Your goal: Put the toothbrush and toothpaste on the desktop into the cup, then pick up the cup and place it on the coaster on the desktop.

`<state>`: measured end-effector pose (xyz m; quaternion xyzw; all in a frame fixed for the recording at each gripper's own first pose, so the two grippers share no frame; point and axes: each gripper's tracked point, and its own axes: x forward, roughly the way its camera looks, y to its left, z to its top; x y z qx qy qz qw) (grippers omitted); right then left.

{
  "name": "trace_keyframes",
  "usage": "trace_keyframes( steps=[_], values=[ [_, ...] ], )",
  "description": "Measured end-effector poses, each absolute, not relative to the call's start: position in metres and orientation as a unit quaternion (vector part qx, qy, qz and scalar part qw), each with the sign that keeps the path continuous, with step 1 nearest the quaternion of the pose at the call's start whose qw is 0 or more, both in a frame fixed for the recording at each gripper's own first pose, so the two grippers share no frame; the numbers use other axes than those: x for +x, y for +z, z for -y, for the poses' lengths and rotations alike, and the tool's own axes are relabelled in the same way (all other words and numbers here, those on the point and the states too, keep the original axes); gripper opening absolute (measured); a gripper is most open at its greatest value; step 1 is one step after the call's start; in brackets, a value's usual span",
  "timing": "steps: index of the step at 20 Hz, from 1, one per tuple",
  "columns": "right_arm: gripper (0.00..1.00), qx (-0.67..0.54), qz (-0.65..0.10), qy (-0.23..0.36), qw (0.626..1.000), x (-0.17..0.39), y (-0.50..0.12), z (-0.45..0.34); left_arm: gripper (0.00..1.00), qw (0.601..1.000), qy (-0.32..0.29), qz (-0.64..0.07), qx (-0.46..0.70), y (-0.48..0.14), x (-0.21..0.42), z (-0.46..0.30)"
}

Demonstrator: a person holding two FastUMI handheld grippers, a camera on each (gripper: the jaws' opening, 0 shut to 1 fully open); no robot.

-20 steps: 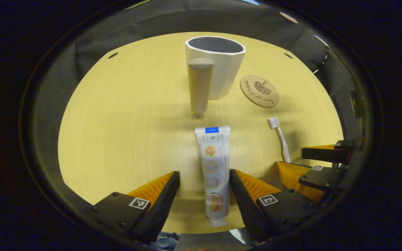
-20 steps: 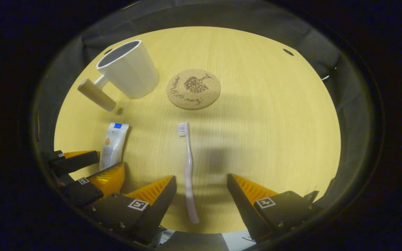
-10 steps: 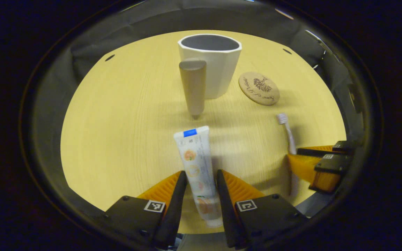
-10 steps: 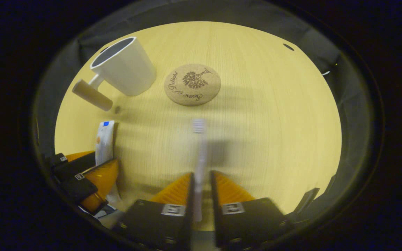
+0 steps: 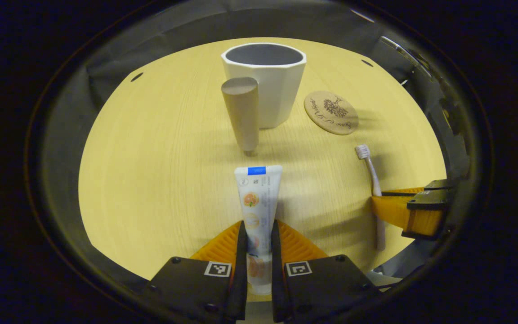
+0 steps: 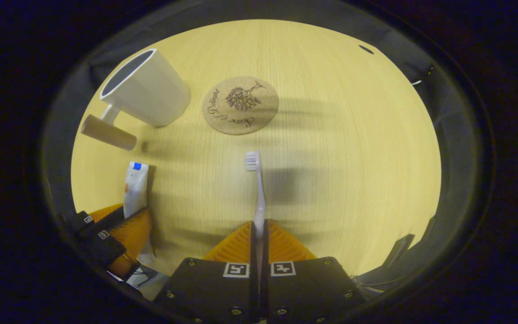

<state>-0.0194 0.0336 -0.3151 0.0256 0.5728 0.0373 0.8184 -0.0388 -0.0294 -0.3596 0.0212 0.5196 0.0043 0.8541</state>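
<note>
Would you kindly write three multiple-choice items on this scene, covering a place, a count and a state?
1. The coaster lies:
A. under the cup
B. on the desktop beside the cup
C. inside the cup

2. Things inside the cup:
A. none
B. one
C. two

3. The left gripper is:
A. wide open
B. shut on the toothpaste
C. shut on the coaster

Answers:
1 B, bare wood separates coaster and cup.
2 A, its visible interior looks empty.
3 B, both fingers press the toothpaste; the right gripper likewise clamps the toothbrush.

In the left gripper view the cup (image 5: 265,83) stands behind the toothpaste (image 5: 256,211) (coaster (image 5: 331,112) right of the cup).
</note>
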Motion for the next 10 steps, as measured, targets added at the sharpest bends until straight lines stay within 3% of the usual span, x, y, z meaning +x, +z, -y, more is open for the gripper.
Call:
trace_keyframes(
  steps=[2,10],
  values=[
    [0.03,0.025,-0.573,0.037,0.818,-0.019,-0.315,-0.033,0.21,0.854,-0.004,-0.52,0.017,-0.357,-0.039,0.032],
    [0.03,0.028,-0.573,0.04,0.818,-0.019,-0.316,-0.034,0.21,0.856,-0.035,-0.515,-0.035,-0.316,-0.046,0.043]
  ],
)
